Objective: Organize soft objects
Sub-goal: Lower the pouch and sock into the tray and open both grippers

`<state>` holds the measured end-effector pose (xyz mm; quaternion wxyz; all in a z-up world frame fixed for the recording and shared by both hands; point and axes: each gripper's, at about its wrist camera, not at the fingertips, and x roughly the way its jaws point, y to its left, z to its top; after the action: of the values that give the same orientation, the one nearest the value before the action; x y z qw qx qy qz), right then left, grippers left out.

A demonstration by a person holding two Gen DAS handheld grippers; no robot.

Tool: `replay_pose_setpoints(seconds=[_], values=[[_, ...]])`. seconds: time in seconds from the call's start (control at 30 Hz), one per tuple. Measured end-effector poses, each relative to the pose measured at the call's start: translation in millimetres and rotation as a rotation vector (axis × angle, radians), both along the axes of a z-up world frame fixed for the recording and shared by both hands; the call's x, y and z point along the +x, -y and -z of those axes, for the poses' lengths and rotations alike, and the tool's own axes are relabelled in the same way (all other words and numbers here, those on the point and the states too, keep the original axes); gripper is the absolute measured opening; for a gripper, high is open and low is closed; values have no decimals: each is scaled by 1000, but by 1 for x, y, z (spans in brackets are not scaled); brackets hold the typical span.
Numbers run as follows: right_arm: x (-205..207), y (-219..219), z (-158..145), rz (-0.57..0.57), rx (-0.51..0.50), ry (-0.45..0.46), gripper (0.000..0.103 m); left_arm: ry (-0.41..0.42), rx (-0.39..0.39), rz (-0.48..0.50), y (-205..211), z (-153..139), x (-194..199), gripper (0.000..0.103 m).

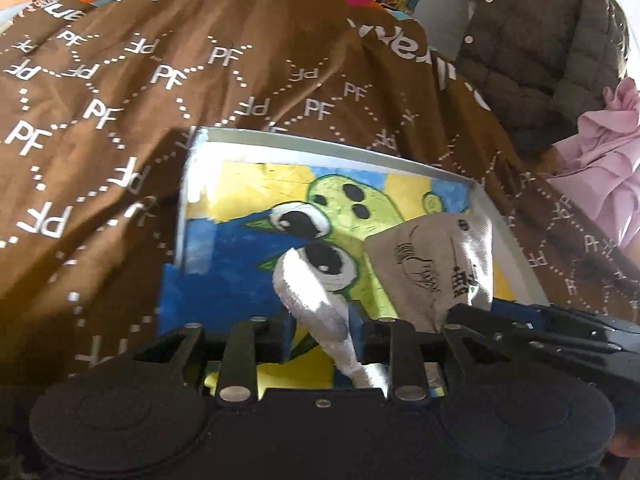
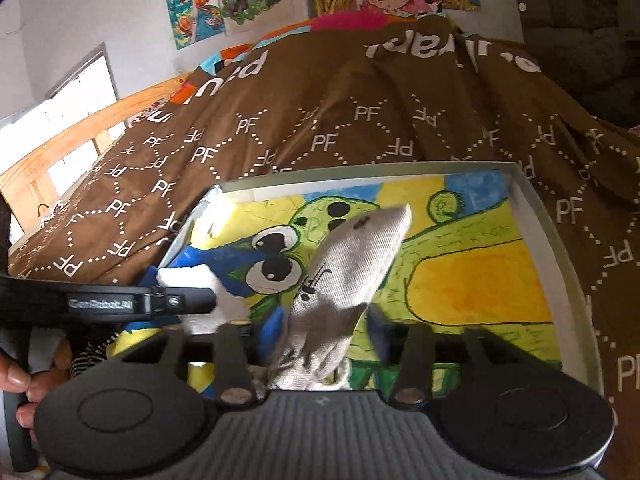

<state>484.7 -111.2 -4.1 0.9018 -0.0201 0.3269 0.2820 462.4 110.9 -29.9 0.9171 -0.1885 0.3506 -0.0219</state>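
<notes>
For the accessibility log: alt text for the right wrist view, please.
A grey printed sock lies between the right gripper's open jaws, over a shallow box lined with a green cartoon-creature drawing. The left gripper reaches in from the left beside a white cloth; a brown PF-patterned blanket surrounds the box.

Both angled down over the box (image 2: 560,248): left tongs (image 1: 320,320) parted around a white sock (image 1: 316,304), right tongs (image 2: 316,332) parted wider around a grey sock (image 2: 344,276).

Brown blanket (image 1: 168,92), white "PF" print; grey printed sock (image 2: 344,276); white sock (image 1: 316,300).
</notes>
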Motion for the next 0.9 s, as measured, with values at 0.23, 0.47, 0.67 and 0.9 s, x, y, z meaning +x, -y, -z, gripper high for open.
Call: replay_pose_setpoints(seconds=[0.23,0.47,0.67,0.9], values=[[-16,7,-15,24,5,44,87,45,46,-48,-3,-13,-21,67],[-48,27,-37,20,115,126,103,168,50,-103,-3,-38,-57,100],[-84,41,-50,21,153,171,103,293,67,-176,1,-59,-101,102],[-130,51,-58,25,108,216,103,354,137,-209,19,-75,-150,102]])
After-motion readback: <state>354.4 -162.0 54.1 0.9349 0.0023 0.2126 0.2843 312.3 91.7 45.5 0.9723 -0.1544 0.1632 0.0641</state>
